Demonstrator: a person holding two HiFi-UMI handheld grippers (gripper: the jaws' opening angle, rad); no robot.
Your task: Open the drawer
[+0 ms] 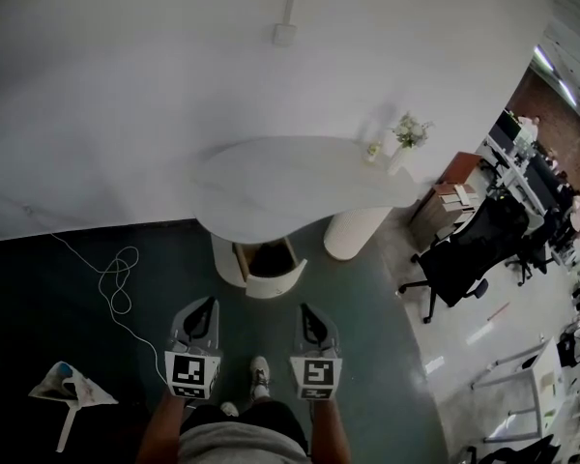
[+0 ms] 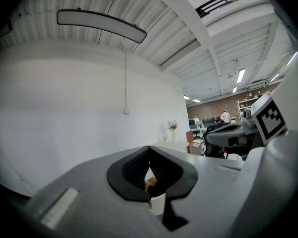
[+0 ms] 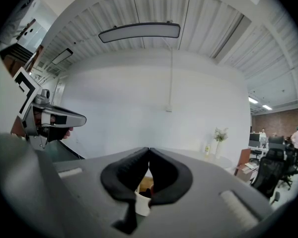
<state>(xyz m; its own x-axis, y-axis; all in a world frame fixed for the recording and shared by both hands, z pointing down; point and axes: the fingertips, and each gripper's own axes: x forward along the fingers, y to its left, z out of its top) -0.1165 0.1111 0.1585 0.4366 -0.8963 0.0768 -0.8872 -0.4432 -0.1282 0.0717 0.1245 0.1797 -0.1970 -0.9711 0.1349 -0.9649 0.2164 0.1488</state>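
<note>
**Both claws shut and empty, drawer standing out under the table**

Closest in are the person's forearms and the two tools they carry. The left gripper (image 1: 209,304) and right gripper (image 1: 306,310) sit side by side over the dark floor, pointing roughly level at the furniture ahead. Each has its pads pressed together with nothing between them.

The drawer (image 1: 275,280) sits under the near edge of the white curved table (image 1: 271,187). Its rounded white front is pushed out toward the person and a dark cavity shows behind it, so it looks largely open. Neither tool touches it; both are well short of it.

It looks like a rigid, fairly light box on runners, with a smooth painted face that pads could slip on. I can see no handle, so the top lip of the front panel seems the best hold, pulled straight outward. A loose cable (image 1: 116,283) trails on the floor to the left.
</note>
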